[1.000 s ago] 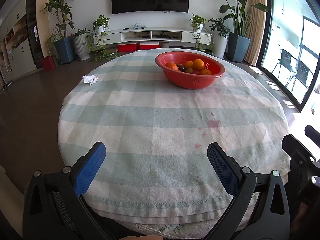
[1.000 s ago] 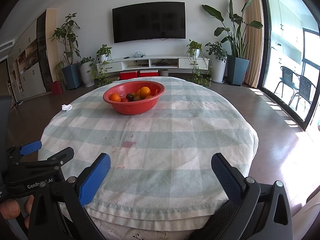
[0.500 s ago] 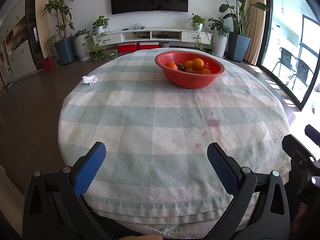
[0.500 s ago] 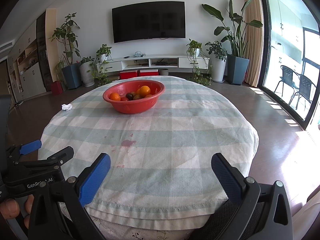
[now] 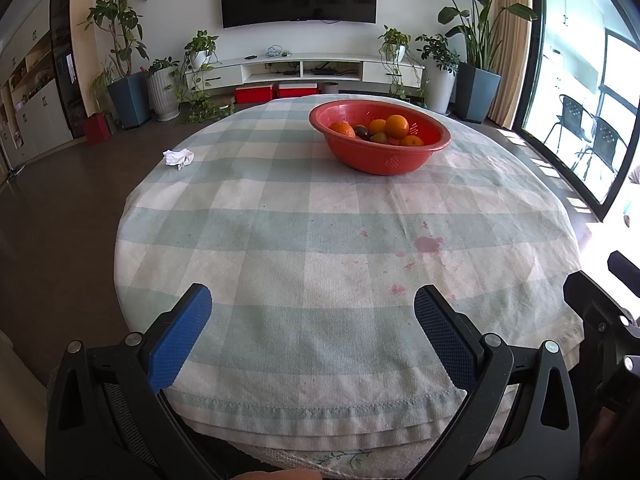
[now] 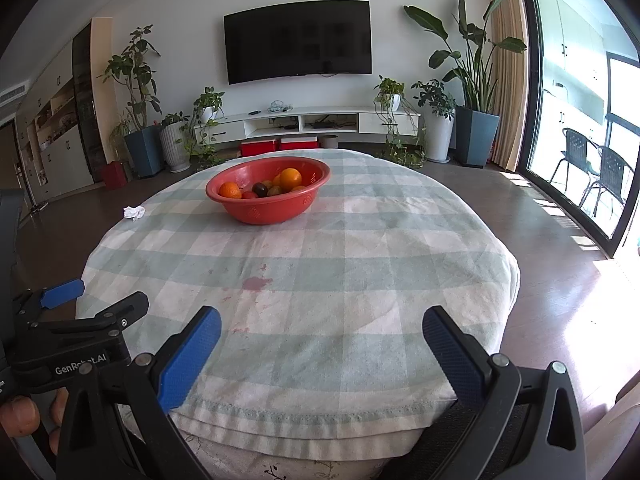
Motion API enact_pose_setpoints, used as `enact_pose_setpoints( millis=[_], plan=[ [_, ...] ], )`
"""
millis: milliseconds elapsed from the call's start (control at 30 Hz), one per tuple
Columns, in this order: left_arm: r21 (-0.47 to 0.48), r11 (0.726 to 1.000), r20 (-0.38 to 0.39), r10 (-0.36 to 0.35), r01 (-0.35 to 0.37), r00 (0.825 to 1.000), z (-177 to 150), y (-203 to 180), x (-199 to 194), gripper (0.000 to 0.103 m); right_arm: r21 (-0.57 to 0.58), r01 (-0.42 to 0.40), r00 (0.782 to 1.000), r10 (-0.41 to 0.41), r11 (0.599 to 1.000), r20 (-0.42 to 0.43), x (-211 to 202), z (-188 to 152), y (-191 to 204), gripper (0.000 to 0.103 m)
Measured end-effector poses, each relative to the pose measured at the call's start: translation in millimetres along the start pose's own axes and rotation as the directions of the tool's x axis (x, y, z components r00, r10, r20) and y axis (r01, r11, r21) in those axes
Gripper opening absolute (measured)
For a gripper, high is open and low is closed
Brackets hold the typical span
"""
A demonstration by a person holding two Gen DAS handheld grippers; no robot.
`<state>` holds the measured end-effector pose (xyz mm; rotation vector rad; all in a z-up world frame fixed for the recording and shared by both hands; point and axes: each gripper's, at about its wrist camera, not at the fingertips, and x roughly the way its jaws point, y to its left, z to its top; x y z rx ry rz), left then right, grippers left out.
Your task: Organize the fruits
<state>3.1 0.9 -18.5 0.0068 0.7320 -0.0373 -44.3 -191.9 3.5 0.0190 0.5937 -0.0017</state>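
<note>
A red bowl [image 5: 384,160] stands at the far side of a round table; it also shows in the right wrist view [image 6: 267,208]. It holds several oranges [image 5: 397,126] [image 6: 290,179] and a few dark fruits [image 5: 363,133] [image 6: 261,189]. My left gripper [image 5: 312,308] is open and empty over the table's near edge, far from the bowl. My right gripper [image 6: 320,326] is open and empty, also over the near edge. The left gripper's body shows at the left of the right wrist view [image 6: 72,320].
The table wears a checked green-and-white cloth [image 5: 320,240] with red stains [image 5: 428,244] [image 6: 258,283]. A crumpled white tissue [image 5: 178,157] [image 6: 134,212] lies near the left edge. Brown floor, potted plants and a TV cabinet lie beyond.
Both views have shifted very slightly; the bowl sits marginally lower in the frames. Both grippers stay open and empty.
</note>
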Motion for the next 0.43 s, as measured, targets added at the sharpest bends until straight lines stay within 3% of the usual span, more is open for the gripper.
enact_pose_setpoints(
  millis=[433],
  plan=[
    [0.019,1.000,0.019,0.003,-0.003,1.000,-12,2,-14,0.103,0.015,-0.015,1.000,0.016,1.000,-0.010,-11,0,1,0.103]
  ],
)
